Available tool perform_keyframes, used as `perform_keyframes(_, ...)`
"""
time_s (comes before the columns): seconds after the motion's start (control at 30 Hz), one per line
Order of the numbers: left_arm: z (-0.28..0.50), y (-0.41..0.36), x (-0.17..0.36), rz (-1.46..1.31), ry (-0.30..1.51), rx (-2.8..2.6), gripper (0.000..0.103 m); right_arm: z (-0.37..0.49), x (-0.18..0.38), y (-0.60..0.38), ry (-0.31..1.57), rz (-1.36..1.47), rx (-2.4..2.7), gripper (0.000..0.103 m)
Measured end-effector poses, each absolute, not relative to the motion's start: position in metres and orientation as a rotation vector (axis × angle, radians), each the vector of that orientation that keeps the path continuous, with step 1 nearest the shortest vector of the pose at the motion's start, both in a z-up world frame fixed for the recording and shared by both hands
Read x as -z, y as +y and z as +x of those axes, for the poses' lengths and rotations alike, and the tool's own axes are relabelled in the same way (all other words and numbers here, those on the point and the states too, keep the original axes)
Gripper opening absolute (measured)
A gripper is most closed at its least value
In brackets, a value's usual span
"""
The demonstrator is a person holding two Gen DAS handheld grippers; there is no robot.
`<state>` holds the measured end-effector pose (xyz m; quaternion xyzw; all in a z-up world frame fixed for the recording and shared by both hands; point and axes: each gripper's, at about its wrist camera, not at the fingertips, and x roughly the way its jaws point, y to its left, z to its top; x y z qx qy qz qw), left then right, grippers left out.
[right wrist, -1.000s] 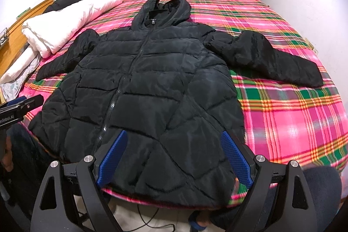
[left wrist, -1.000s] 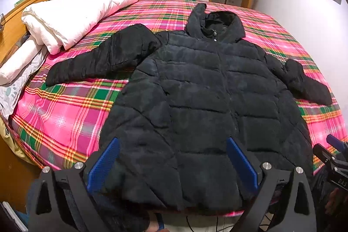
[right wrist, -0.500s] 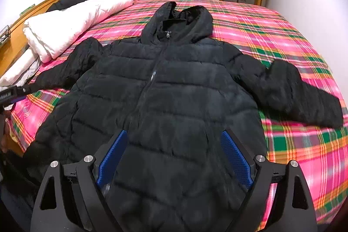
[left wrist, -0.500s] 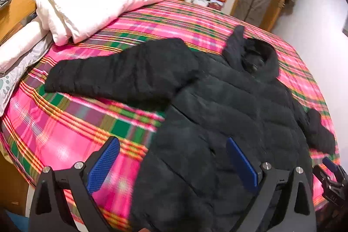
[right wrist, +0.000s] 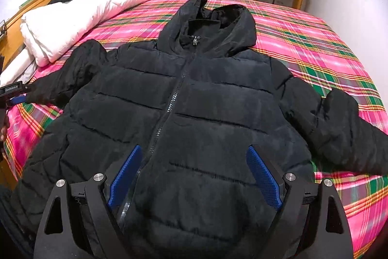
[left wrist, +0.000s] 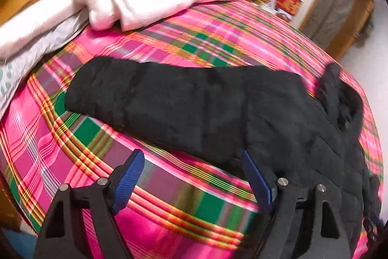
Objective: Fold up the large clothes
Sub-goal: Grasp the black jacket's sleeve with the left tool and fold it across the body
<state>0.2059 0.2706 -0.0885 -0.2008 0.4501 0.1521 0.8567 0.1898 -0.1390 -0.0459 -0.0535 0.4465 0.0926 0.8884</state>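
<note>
Left tool (left wrist: 191,176), its jaws closing with nothing between them, hangs just short of the black jacket's (right wrist: 194,113) outstretched sleeve (left wrist: 155,108), which runs crosswise on the plaid bed (left wrist: 72,162), while right tool (right wrist: 194,174), jaws apart, hovers over the jacket's hem.

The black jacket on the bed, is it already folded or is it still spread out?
Spread out. The black jacket lies flat and zipped on the plaid bedspread, both sleeves stretched sideways, hood up top.
</note>
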Motion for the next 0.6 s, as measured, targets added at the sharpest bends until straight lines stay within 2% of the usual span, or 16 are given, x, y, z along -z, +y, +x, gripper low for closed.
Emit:
perform_keyframes(0.2,0.207,0.323,0.125,-0.562,0.928,-0.424,0.082,0.204,0.06,-0.141,0.953,-0.122,-0.168,0.088)
perform_keyframes(0.37,0.214,0.349,0.153,-0.637,0.923,-0.484,0.075,0.213,0.066,-0.145,0.968,-0.133,-0.149,0.088)
perform_keyframes(0.47,0.221,0.35,0.155,-0.589,0.887,-0.499,0.071,0.217,0.07,-0.148,0.974,-0.132,-0.139,0.088)
perform_keyframes(0.5,0.224,0.349,0.154,-0.562,0.884,-0.498,0.065,0.217,0.071,-0.149,0.976,-0.131,-0.136,0.088)
perform_keyframes(0.53,0.228,0.348,0.154,-0.538,0.881,-0.497,0.053,0.218,0.073,-0.151,0.98,-0.128,-0.133,0.088)
perform_keyframes(0.57,0.231,0.348,0.154,-0.518,0.878,-0.498,0.046,0.219,0.074,-0.151,0.982,-0.127,-0.13,0.088)
perform_keyframes(0.6,0.233,0.348,0.153,-0.506,0.874,-0.493,0.027,0.219,0.075,-0.152,0.984,-0.125,-0.128,0.088)
